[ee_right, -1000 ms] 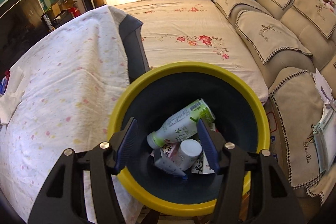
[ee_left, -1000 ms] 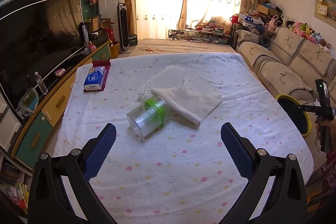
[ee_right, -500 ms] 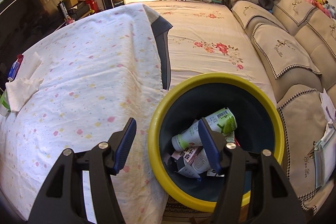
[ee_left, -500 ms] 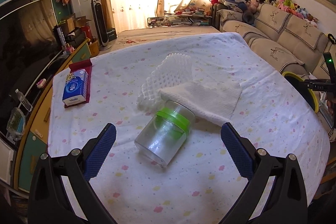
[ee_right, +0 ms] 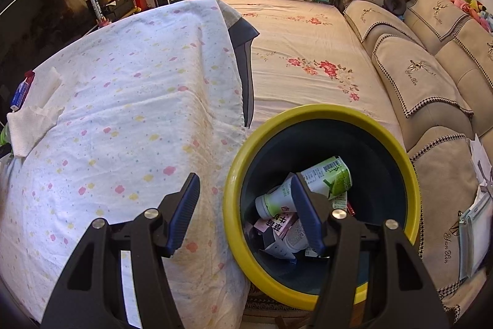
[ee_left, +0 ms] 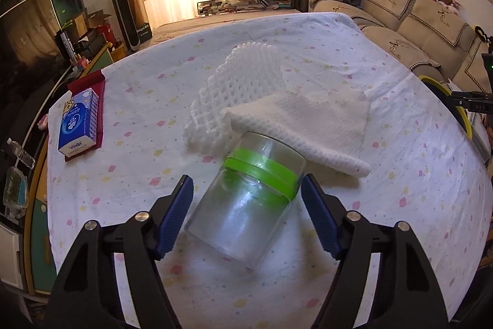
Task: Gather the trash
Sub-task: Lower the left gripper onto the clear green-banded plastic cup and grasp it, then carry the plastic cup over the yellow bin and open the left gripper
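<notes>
A clear plastic jar with green bands (ee_left: 249, 199) lies on its side on the table's spotted cloth (ee_left: 148, 125). My left gripper (ee_left: 246, 215) is open with the jar between its fingers, small gaps on both sides. A white paper towel (ee_left: 305, 122) and a white foam net (ee_left: 243, 82) lie just behind the jar. My right gripper (ee_right: 246, 215) is open and empty above the table edge and the yellow-rimmed dark bin (ee_right: 234, 218). The bin holds a green-and-white bottle (ee_right: 317, 184) and other packaging. The towel also shows in the right wrist view (ee_right: 30, 122).
A blue tissue pack (ee_left: 78, 122) lies on a red cloth at the table's left edge. A TV cabinet (ee_left: 34, 174) runs along the left. A beige sofa (ee_right: 425, 82) stands on the right, and a floral-sheeted surface (ee_right: 308, 51) lies beyond the bin.
My left gripper has moved forward to the jar and narrowed around it. My right gripper has drawn back and left from over the bin toward the table edge.
</notes>
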Demonstrator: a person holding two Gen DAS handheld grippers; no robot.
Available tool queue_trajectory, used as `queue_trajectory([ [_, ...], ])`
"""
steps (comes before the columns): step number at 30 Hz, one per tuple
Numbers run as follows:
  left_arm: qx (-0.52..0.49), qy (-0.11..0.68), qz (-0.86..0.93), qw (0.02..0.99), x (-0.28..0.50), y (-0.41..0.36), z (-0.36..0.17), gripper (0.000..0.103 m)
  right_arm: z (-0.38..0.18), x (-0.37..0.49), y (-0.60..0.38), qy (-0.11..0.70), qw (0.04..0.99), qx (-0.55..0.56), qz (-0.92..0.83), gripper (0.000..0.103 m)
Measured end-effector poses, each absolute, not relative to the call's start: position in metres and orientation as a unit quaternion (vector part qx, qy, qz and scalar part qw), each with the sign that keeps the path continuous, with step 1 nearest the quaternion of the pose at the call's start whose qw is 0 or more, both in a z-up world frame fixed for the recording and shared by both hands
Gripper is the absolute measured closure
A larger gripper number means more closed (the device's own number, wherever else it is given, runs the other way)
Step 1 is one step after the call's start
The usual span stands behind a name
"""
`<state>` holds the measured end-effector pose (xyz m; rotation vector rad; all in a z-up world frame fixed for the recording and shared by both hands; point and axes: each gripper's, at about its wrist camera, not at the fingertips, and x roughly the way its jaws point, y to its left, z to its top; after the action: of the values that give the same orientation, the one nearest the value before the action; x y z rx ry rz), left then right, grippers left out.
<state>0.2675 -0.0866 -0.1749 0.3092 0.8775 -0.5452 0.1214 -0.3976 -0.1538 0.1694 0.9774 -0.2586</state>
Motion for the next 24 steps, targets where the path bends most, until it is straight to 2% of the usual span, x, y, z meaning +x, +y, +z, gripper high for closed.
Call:
queue_trajectory([
  [5,0.157,0.415,-0.259,0.858,0.265,-0.089,-0.175,0.035,-0.156,0.122,-0.397,0.469,0.871,0.082,-0.121,0.044],
  [11,0.147,0.416,-0.260,0.859,0.257,-0.081,-0.172,0.045,-0.158,0.122,-0.393,0.472,0.871,0.079,-0.113,0.044],
  [16,0.131,0.416,-0.255,0.863,0.246,-0.075,-0.171,0.047,-0.159,0.121,-0.391,0.472,0.872,0.078,-0.109,0.044],
  [18,0.129,0.411,-0.252,0.867,0.237,-0.073,-0.167,0.051,-0.157,0.119,-0.391,0.470,0.872,0.079,-0.109,0.044],
  [24,0.133,0.390,-0.254,0.875,0.200,-0.075,-0.145,0.051,-0.155,0.114,-0.392,0.467,0.874,0.078,-0.110,0.044],
])
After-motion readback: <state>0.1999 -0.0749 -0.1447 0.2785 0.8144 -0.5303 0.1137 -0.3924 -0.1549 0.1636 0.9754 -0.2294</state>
